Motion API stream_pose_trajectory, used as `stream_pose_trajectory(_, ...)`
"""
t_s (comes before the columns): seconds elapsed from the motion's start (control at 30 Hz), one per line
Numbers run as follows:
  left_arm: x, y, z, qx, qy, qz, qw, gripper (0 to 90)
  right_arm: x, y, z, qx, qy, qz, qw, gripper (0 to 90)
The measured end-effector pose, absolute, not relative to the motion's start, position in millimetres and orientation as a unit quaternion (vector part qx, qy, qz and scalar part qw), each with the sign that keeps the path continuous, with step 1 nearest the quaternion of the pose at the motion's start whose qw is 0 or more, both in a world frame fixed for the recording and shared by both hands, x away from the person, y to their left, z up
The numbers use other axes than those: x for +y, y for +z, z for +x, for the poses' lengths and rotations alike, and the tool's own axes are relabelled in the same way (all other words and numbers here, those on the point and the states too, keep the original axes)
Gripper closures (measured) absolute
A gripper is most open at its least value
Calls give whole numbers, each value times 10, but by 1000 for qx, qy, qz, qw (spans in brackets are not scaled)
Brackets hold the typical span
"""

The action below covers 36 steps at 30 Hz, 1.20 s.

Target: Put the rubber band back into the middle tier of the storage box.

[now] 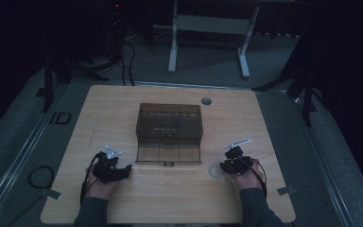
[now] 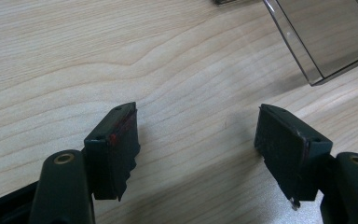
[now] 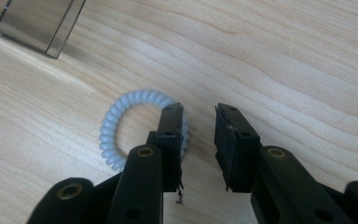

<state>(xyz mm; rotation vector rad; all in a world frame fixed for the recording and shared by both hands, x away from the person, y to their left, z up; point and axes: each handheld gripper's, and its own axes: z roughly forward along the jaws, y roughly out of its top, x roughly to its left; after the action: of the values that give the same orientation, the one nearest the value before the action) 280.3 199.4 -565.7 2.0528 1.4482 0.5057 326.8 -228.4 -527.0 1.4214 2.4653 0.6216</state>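
- Nearest the person, both forearms come in over the front edge of the worktop (image 1: 170,198), each hand wrapped round a gripper and resting low on the wood.
- The left gripper (image 2: 196,140) sits at the front left. Its jaws stand wide apart over bare wood with nothing between them, so it appears to be waiting in reserve, not working.
- The right gripper (image 3: 199,140) sits at the front right. Its jaws are narrowly parted, a small gap showing between the pads, and they grip nothing.
- The pale blue coiled hair tie (image 3: 121,126) lies flat on the worktop just beside the right gripper, on its inner side. In the right gripper view one jaw overlaps the ring's edge while the other stands outside it; whether the pad touches the coil I cannot tell. The placing suggests the jaws are set either to pinch the ring's rim or to let it go.
- Just beyond both grippers, at the middle of the worktop, stands a smoky transparent organiser box (image 1: 169,127) with inner dividers. Its front flap (image 1: 169,153) is folded down toward the person, probably so things can go in or come out.
- Farther back, near the rear edge, sits a small round grommet (image 1: 206,101).
- Beyond the worktop, the white legs of another table (image 1: 172,47) stand on the dark floor.
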Motion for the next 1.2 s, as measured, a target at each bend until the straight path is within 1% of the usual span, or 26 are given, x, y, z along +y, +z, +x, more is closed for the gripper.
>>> stream_pose_trajectory(0.23,1994,-5657,2803,542,189,768,285,303,-2284,-5271,3278,847,206,481,97,740)
stream_pose_trajectory(0.5,1995,-5657,2803,542,189,768,285,303,-2237,-5262,3284,856,197,470,90,744)
stream_pose_trajectory(0.67,1995,-5656,2803,542,189,768,285,303,-2205,-5266,3303,863,183,464,85,767)
stream_pose_trajectory(0.83,1994,-5656,2804,542,189,768,285,303,-2177,-5254,3317,868,175,458,80,772)
stream_pose_trajectory(1.2,1995,-5656,2803,542,189,768,285,303,-2116,-5258,3376,878,151,450,60,785)
